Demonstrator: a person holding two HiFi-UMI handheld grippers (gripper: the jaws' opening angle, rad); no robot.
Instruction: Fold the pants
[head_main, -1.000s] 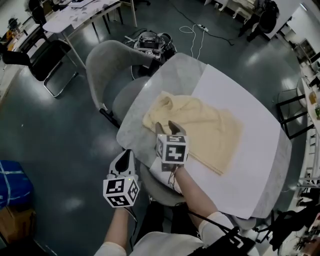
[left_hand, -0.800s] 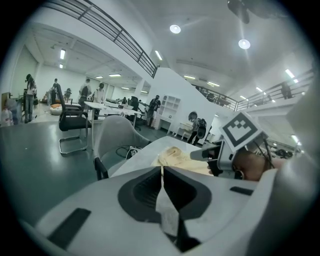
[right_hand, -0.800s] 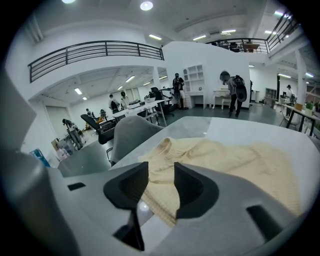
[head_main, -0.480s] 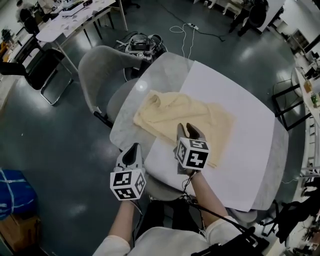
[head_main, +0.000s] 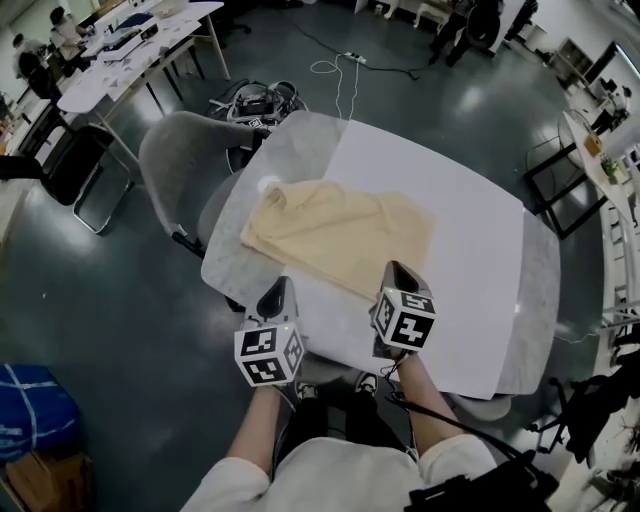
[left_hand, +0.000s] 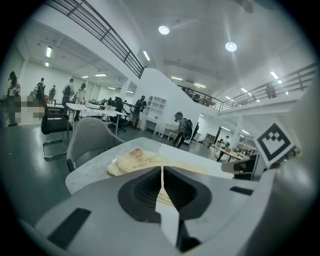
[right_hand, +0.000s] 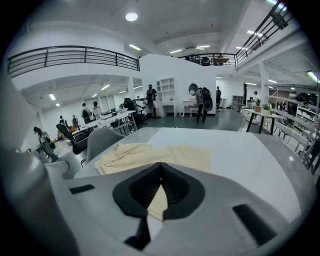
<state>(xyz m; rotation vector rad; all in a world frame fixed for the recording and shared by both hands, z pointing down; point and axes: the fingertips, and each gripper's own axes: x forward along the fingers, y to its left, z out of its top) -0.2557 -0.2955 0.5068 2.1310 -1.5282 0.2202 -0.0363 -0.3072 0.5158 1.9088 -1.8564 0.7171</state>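
Dark glossy floor (head_main: 120, 300). Grey chair (head_main: 178, 165) beside grey table (head_main: 295, 148). White desk (head_main: 130, 50), black chair (head_main: 68, 160) top left. Ceiling lights (left_hand: 163, 30), mezzanine railing (right_hand: 75, 52).

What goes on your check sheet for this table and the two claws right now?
Surface: grey table with a white sheet over its middle.
Job's things: pale yellow pants lie spread out, rumpled at the chair end, untouched.
Clutter: nothing seen on the table.
Grippers: left claw shut, empty; right claw has just been closing, now shut, nothing between; both by the table's near edge.
Cables: white cable on the floor beyond the table.
Surroundings: grey chair, desks, people far off.
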